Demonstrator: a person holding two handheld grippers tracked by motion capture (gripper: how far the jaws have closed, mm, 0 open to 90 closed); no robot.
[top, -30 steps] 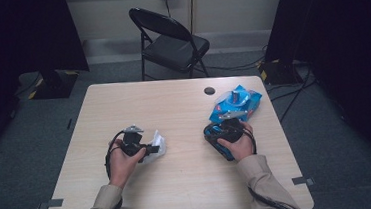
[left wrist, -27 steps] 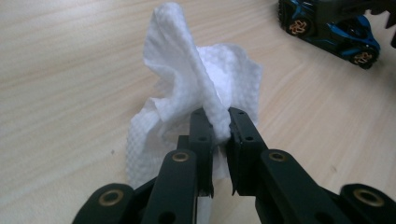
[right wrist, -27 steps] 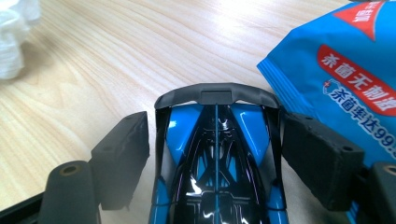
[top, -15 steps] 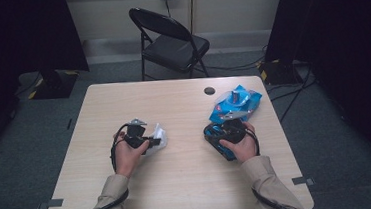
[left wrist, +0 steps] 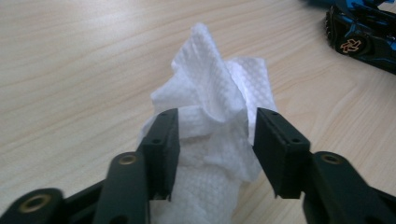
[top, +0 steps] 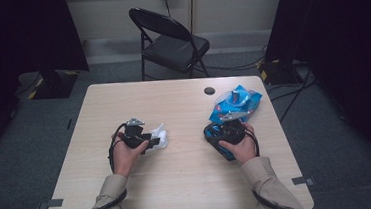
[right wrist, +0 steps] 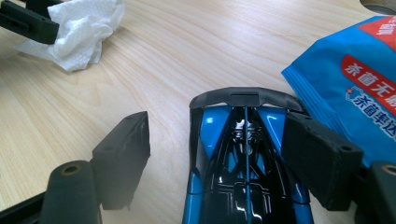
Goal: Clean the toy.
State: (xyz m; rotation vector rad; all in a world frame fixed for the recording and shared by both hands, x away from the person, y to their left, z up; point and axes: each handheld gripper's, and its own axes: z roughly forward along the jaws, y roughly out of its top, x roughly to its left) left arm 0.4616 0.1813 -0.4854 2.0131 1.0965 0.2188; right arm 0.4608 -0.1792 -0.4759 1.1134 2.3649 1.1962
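Left gripper view: left gripper (left wrist: pixel 212 140) jaws have just been opening, loosely straddling crumpled tissue (left wrist: pixel 212 116); right gripper (right wrist: pixel 217 154) jaws apart around blue toy car (right wrist: pixel 245 172), one pad touching; wiping looks unfinished.

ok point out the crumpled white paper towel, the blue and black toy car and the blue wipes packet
crumpled white paper towel (left wrist: pixel 212 88): left gripper view, on its raised upper fold.
blue and black toy car (right wrist: pixel 245 154): right gripper view, on its glossy black middle.
blue wipes packet (top: pixel 237 103): high view, on its printed top face.
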